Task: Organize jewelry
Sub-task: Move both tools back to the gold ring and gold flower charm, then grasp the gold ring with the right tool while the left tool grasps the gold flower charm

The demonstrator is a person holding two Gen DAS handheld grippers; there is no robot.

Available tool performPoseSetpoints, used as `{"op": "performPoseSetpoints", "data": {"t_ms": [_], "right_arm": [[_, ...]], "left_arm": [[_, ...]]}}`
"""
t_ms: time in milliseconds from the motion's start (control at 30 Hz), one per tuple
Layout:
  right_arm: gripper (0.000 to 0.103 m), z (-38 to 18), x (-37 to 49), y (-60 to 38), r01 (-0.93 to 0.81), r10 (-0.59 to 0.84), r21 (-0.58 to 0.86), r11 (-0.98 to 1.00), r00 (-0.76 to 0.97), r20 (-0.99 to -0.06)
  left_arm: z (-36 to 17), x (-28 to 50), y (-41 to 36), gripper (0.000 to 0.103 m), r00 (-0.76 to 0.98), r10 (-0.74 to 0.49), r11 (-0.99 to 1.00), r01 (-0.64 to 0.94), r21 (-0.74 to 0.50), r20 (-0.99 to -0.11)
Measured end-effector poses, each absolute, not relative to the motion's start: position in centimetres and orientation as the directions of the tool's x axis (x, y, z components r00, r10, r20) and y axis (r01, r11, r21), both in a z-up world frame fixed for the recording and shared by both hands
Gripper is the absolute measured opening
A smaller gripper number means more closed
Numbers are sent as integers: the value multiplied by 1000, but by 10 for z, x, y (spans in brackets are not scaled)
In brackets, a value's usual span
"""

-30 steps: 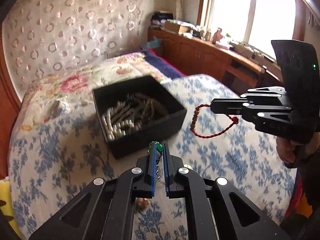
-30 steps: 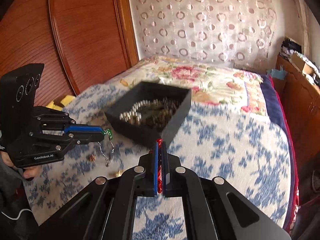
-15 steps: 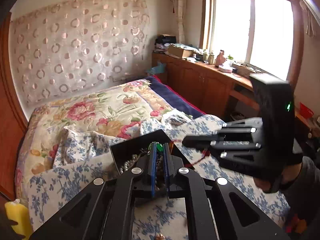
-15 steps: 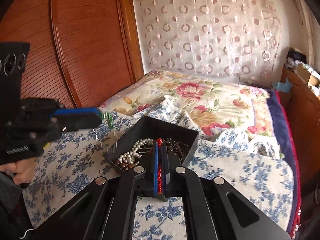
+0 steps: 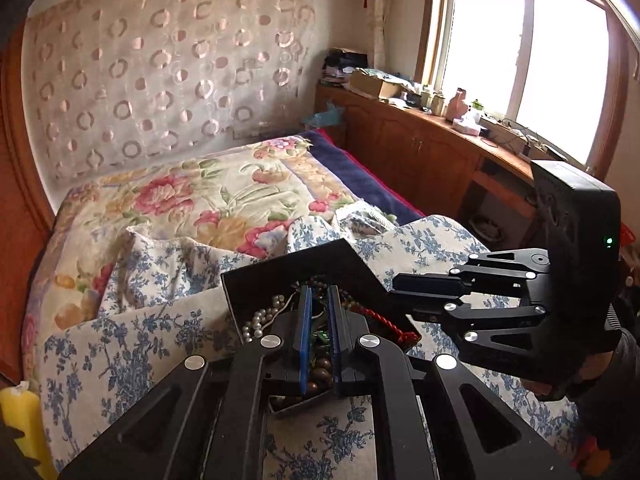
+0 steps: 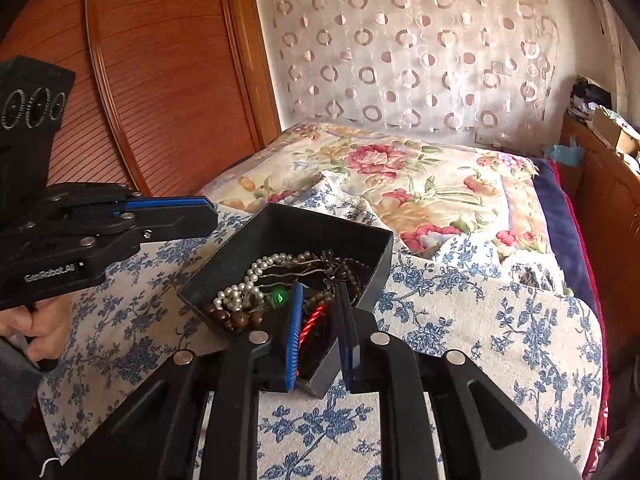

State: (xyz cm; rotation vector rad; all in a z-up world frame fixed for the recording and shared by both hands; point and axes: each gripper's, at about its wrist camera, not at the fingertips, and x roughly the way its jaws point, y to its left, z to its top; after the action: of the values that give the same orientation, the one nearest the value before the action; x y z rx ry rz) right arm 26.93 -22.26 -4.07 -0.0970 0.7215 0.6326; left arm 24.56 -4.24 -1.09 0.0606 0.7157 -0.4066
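Observation:
A black open box (image 5: 320, 256) (image 6: 280, 220) sits on the blue-flowered cloth and holds pearl strands (image 6: 244, 284), brown beads (image 6: 232, 316) and other jewelry. My left gripper (image 5: 318, 300) is open over the box, and the green-bead chain (image 6: 279, 295) lies inside it. My right gripper (image 6: 320, 300) is open over the box's near corner. The red cord bracelet (image 6: 310, 322) lies loose between its pads and also shows at the box's right rim in the left wrist view (image 5: 384, 320).
The blue-flowered cloth (image 6: 480, 320) covers the near bed, with a floral quilt (image 6: 400, 168) behind. A wooden headboard (image 6: 160, 80) stands left, a wooden cabinet (image 5: 420, 152) with clutter under the window right. A yellow object (image 5: 20, 416) lies at the left edge.
Both grippers have moved over the box and opened. The green-bead chain and the red bracelet have been let go and lie in the box.

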Motion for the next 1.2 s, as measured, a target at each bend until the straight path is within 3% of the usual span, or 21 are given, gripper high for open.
{"op": "performPoseSetpoints", "data": {"t_ms": [100,300,433,833,1200], "right_arm": [[18,-40,250,-224,-581,509,114,806,581,-635],[20,-56,220,-221,-605,516,127,786,528,-675],[34,-73,205,-216,-618,511,132,775,491,-706],[34,-101,185,-187,-672,469,83,736,418,-778],[28,-105,185,-186,-675,442,42,737,434,-785]], "left_arm": [[-15,231,-39,25,687,-330,923,379,-69,-647],[-35,203,-29,26,659,-323,926,370,-82,-679],[-54,187,-22,27,634,-303,932,353,-82,-711],[-97,154,-13,27,553,-270,936,343,-79,-788],[-98,148,-25,33,543,-291,920,384,-75,-787]]}}
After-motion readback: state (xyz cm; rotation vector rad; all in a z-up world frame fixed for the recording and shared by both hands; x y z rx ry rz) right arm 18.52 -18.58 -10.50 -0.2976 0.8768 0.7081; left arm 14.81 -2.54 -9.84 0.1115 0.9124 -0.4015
